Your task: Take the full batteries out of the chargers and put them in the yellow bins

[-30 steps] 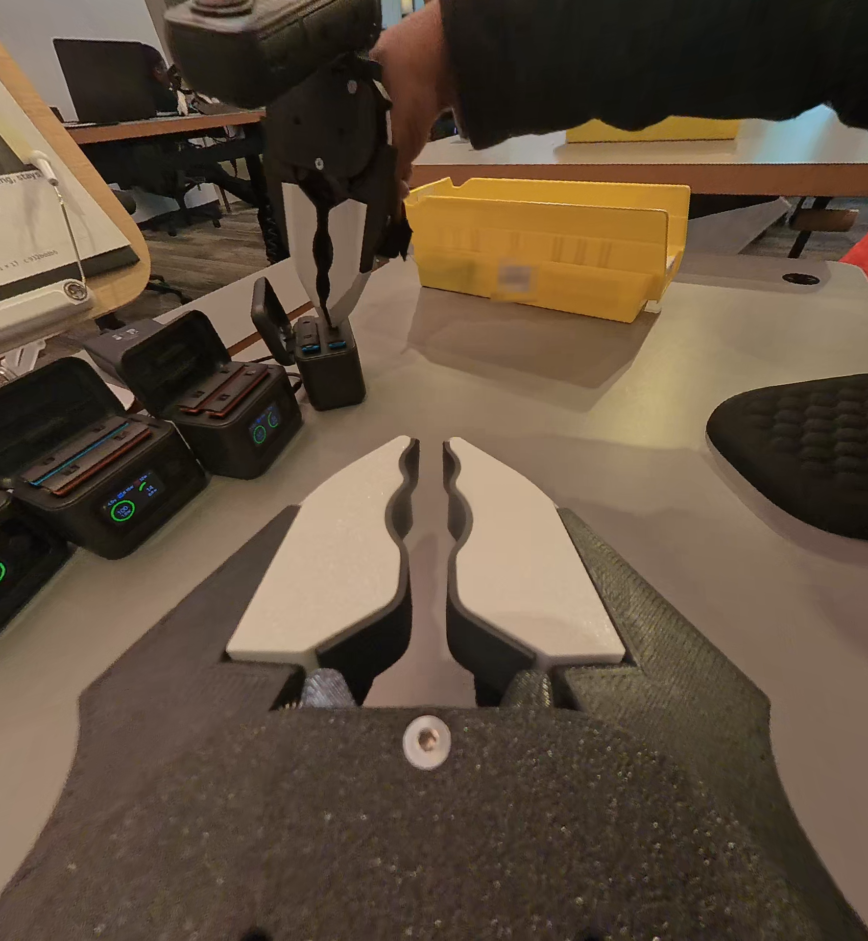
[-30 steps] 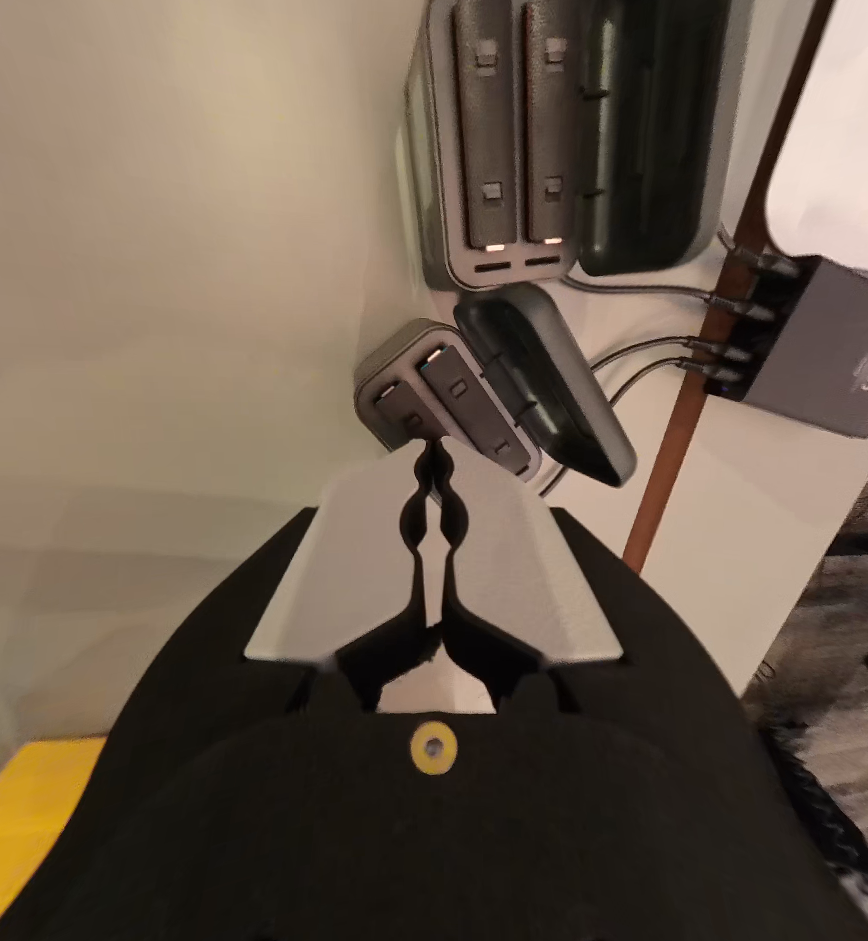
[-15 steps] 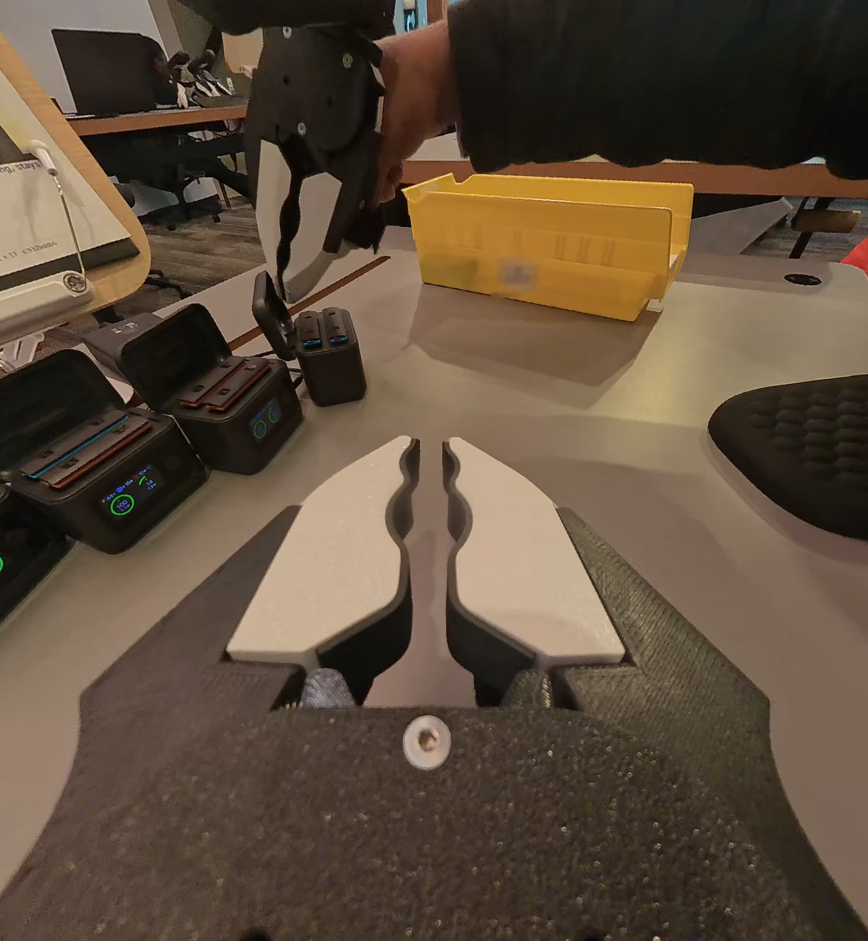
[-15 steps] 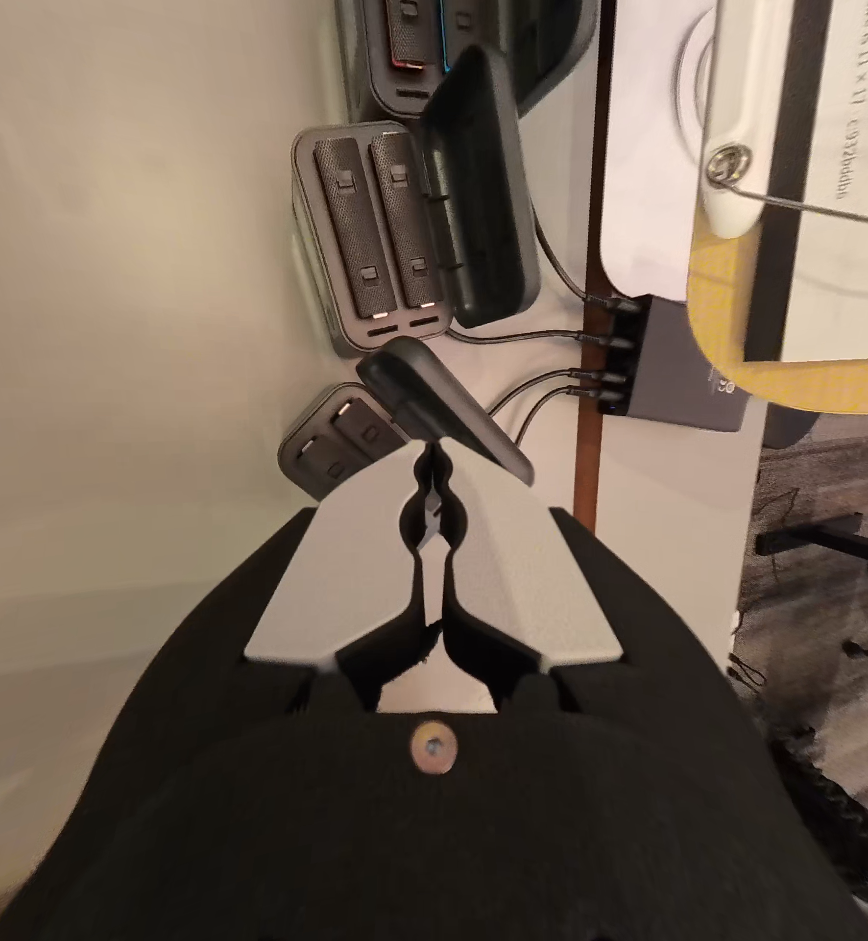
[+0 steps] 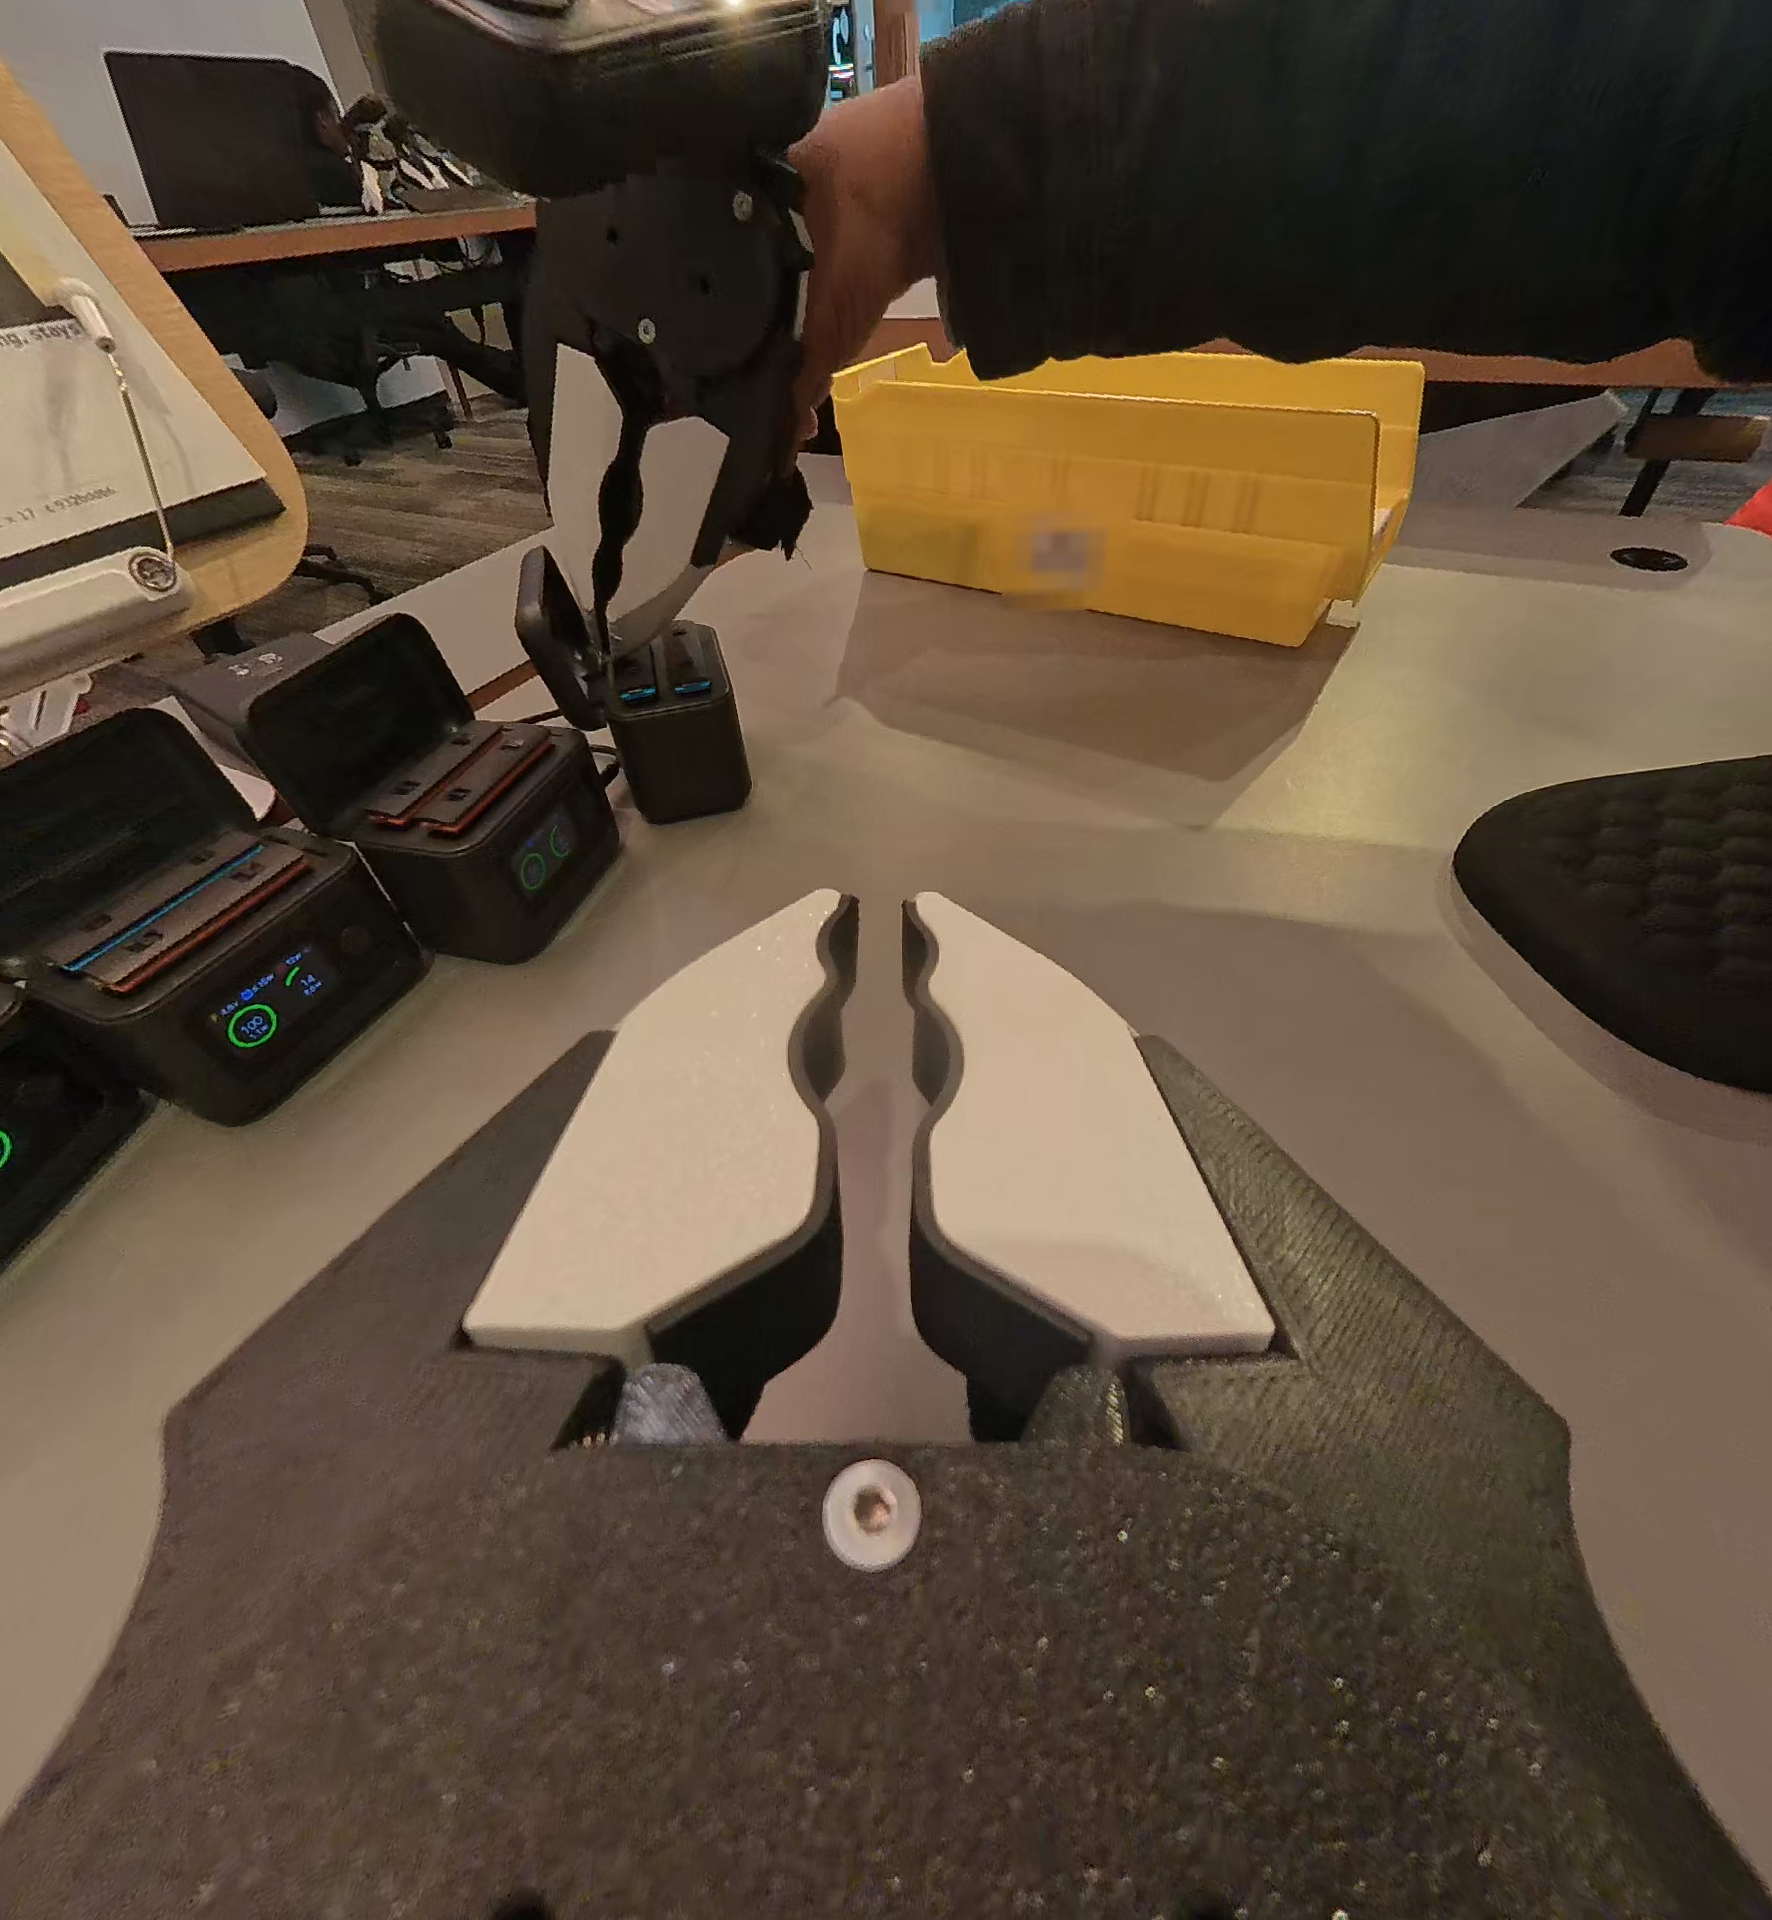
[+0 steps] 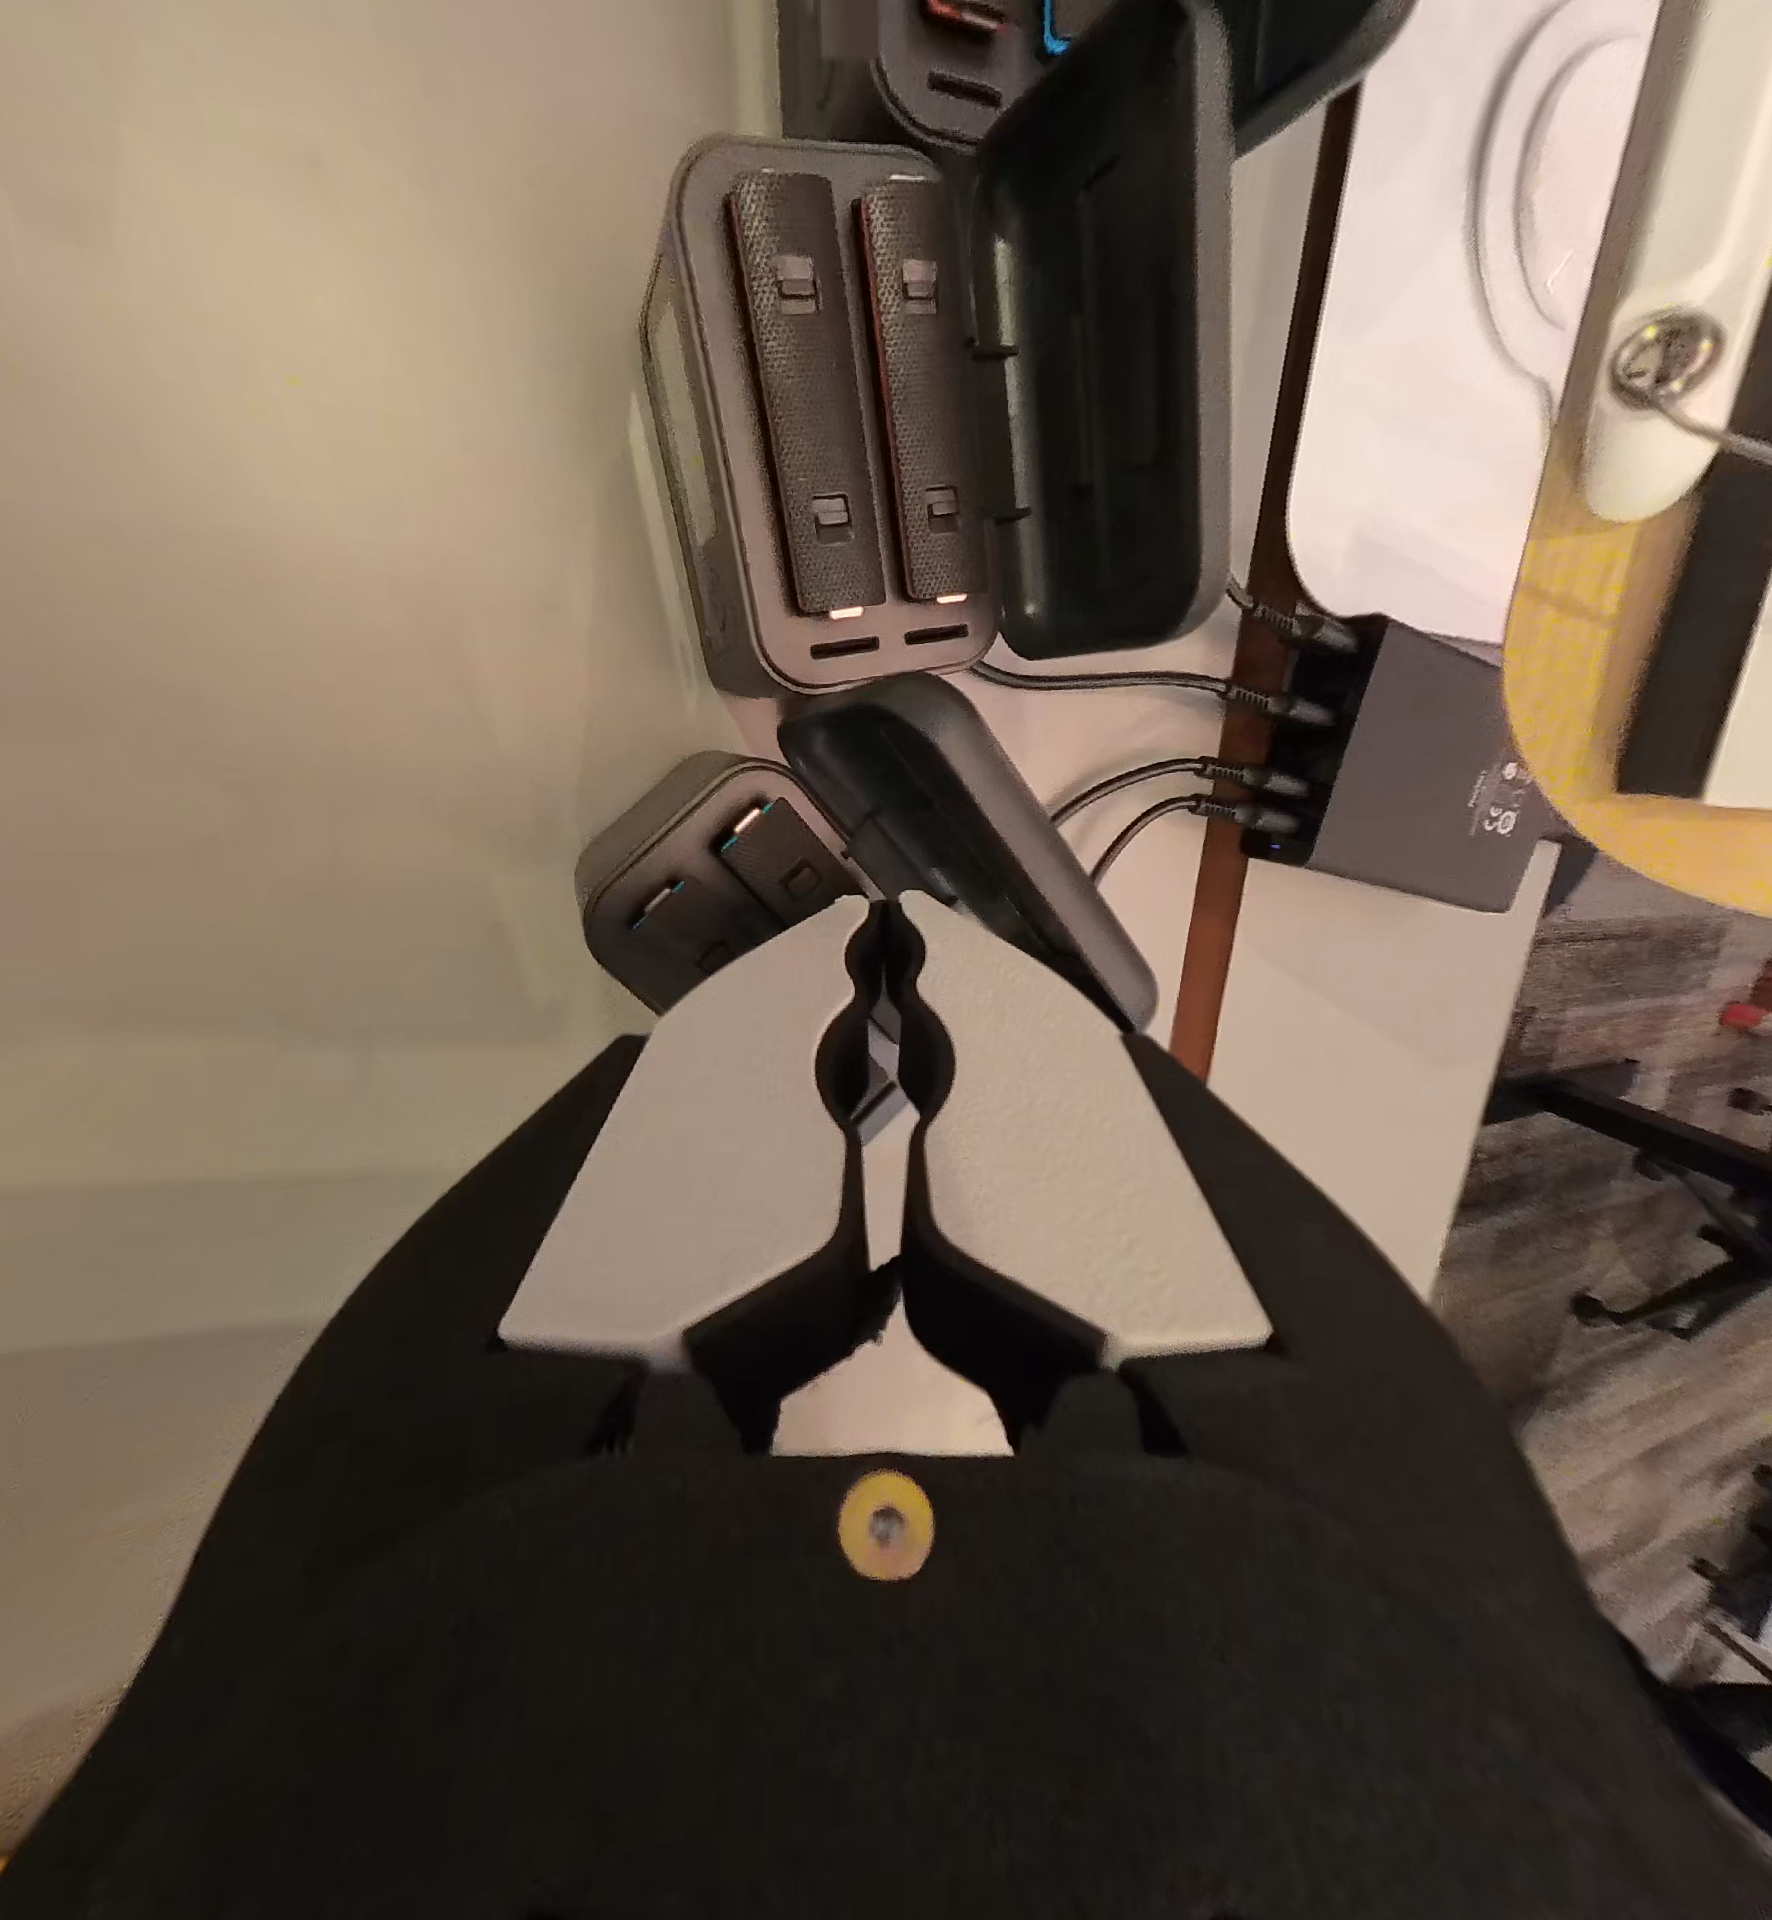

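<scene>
My right gripper point(image 5: 607, 634) sits pinched nearly closed at the small charger point(image 5: 679, 727), seemingly on its lid hinge rather than a battery point(image 6: 768, 883). My left gripper point(image 5: 880, 914) hovers narrowly parted, empty, well short of the yellow bin point(image 5: 1121, 499).

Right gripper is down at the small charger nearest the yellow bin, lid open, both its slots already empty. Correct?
Not quite: the small charger holds two batteries; the right wrist view shows both seated. The rest stands: the right gripper is down at it, its lid open, nearest the yellow bin.
</scene>
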Demonstrator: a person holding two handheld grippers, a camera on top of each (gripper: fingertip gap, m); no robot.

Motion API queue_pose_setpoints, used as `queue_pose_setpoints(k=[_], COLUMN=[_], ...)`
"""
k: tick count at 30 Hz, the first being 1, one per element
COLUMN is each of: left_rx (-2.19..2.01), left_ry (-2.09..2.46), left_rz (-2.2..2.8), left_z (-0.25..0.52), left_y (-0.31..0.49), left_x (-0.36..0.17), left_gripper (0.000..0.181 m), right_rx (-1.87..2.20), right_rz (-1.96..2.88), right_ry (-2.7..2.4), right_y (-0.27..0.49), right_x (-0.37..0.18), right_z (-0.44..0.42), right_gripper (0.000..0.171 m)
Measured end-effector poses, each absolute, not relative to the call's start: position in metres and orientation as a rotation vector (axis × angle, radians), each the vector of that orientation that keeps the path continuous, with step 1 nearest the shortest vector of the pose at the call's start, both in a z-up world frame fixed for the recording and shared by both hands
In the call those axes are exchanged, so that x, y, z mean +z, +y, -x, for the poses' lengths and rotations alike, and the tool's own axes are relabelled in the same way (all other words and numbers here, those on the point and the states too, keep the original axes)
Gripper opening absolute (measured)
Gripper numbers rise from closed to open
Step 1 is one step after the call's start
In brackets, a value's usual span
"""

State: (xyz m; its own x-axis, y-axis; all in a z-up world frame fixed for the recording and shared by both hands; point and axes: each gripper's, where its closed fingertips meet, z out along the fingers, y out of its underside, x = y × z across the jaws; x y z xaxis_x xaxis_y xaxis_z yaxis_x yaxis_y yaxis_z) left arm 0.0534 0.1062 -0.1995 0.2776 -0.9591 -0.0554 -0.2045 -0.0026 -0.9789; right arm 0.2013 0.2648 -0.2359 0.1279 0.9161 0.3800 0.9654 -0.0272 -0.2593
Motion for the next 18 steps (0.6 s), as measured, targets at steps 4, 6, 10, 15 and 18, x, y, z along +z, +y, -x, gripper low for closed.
queue_pose_setpoints(k=[4, 6, 10, 15, 18], left_rx=[-0.866, -0.863, -0.868, -0.871, -0.851], left_ry=[1.144, 1.141, 1.141, 1.132, 1.088], left_rz=[1.457, 1.457, 1.459, 1.459, 1.465], left_z=[-0.053, -0.052, -0.053, -0.052, -0.048], left_y=[0.107, 0.108, 0.107, 0.108, 0.115], left_x=[-0.199, -0.198, -0.199, -0.197, -0.194], left_gripper=[0.008, 0.008, 0.008, 0.008, 0.006], right_rx=[-0.253, -0.323, -0.374, -0.161, 0.079], right_rz=[1.882, 1.819, 1.807, 1.822, 1.737], right_ry=[-1.869, -1.901, -1.865, -1.347, -0.801], right_y=[0.264, 0.264, 0.265, 0.269, 0.259], right_x=[-0.236, -0.236, -0.235, -0.184, -0.115], right_z=[-0.201, -0.2, -0.2, -0.19, -0.195], right_gripper=[0.0, 0.0, 0.0, 0.0, 0.0])
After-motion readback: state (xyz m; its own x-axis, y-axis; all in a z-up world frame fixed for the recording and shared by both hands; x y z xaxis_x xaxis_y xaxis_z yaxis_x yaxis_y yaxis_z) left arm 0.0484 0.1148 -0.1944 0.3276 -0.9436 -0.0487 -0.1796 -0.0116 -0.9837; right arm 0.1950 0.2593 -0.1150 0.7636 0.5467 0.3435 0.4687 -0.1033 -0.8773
